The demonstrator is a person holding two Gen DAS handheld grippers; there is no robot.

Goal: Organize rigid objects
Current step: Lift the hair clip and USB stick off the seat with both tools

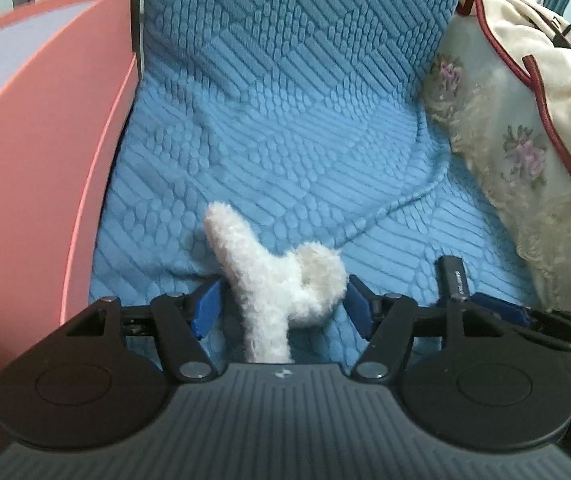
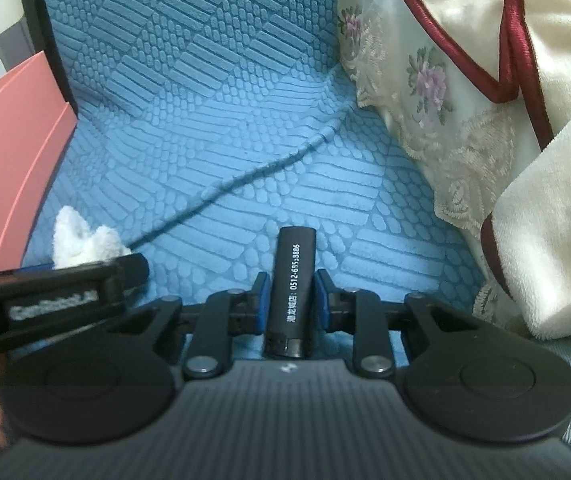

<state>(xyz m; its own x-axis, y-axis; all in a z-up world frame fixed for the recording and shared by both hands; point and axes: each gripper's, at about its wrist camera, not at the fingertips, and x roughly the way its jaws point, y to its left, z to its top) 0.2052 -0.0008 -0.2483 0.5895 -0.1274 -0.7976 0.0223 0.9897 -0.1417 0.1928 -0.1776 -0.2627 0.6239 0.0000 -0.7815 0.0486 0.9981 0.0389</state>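
Left wrist cam: left tongs (image 1: 281, 306) spread wide around a fluffy white plush toy (image 1: 277, 280) lying on the textured blue sofa cover (image 1: 285, 120), pads not touching it, just right of the pink cardboard box (image 1: 37, 160).

Right wrist cam: right tongs (image 2: 290, 300) clamped narrow on a black cylindrical stick with white print (image 2: 291, 292), well right of that box.

Both wrist cams sit close, angled steeply down over their tongs, sharing the blue quilted cover (image 1: 293, 128) and pink box (image 1: 37, 184).

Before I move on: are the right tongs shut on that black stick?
Shut: both blue pads press the black stick sides in the right tongs.
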